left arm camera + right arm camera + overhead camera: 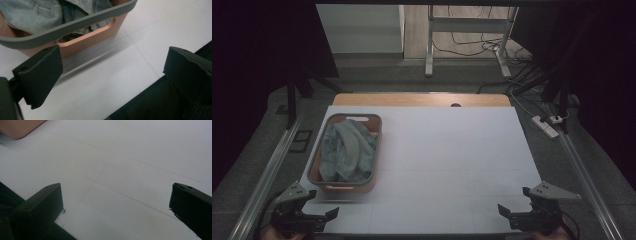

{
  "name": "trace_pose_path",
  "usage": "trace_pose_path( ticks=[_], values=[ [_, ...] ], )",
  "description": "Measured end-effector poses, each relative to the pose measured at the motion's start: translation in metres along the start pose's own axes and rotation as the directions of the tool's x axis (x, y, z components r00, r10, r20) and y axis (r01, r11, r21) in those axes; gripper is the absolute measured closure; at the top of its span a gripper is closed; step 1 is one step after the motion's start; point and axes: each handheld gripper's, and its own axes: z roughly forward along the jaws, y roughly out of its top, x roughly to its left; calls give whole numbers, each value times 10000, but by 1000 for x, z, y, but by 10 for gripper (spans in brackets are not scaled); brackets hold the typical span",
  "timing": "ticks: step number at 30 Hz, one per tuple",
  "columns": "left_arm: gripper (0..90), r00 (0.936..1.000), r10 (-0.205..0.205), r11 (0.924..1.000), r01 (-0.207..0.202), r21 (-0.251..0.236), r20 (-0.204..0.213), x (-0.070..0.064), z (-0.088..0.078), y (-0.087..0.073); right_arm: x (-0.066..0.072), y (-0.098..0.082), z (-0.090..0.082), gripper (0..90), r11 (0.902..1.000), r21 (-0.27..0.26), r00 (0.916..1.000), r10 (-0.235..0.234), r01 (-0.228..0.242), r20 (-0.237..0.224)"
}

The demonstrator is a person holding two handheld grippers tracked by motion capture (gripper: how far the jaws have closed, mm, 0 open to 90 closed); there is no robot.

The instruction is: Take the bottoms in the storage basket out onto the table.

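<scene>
Black left tongs (110, 72) gaping, empty, near basket (75, 25), right tongs (116, 205) gaping, empty

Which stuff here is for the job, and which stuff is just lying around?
For the job:
- basket, peach with a grey rim
- blue-grey denim cloth piled inside it
- left gripper, open, near the basket
- right gripper, open, over bare table

Just lying about:
- power strip on the floor
- cables on the floor
- metal desk frame behind the table
</scene>
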Motion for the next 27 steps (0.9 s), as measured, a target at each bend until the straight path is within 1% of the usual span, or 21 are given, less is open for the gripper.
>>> trace_pose_path(
  ticks=[2, 4, 7, 10, 14, 21, 23, 24, 25, 27],
  values=[
    [30, 10000, 24, 10000, -24, -7, 26, 0, 0, 0, 0, 0, 0, 0, 10000, -1, 10000, -45, 45, -27],
    [30, 10000, 90, 10000, -90, 40, 25, 0, 0, 0, 0, 0, 0, 0, 10000, 12, 9998, 41, -41, -206],
    [31, 9999, 155, 9998, -155, 115, 1, -1, 1, 1, 1, 0, 0, 0, 9999, 103, 9996, 39, -36, -290],
    [18, 10000, -11, 9999, 11, 159, 7, 0, 1, 1, 2, 0, 1, 0, 9998, 159, 9995, -103, 108, -283],
    [18, 9999, -123, 9997, 121, 208, 116, 2, 2, 1, 2, 1, 2, 0, 9996, 261, 9991, -98, 109, -403],
    [20, 9998, -139, 9992, 135, 375, 118, 2, 3, 2, 2, 1, 3, 0, 9993, 355, 9991, -93, 108, -415],
    [20, 9998, -109, 9992, 102, 385, 175, 2, 3, 2, 2, 1, 4, 0, 9990, 437, 9992, -82, 99, -403],
    [19, 9995, -159, 9993, 148, 349, 291, 3, 3, 2, 2, 1, 4, 0, 9984, 550, 9992, -106, 127, -386],
    [19, 9995, -159, 9993, 148, 349, 291, 3, 3, 2, 2, 1, 4, 0, 9984, 550, 9992, -106, 127, -386],
    [19, 9987, -283, 9992, 271, 287, 413, 5, 2, 2, 2, 1, 5, 0, 9981, 592, 9993, -131, 151, -347]
  ],
)
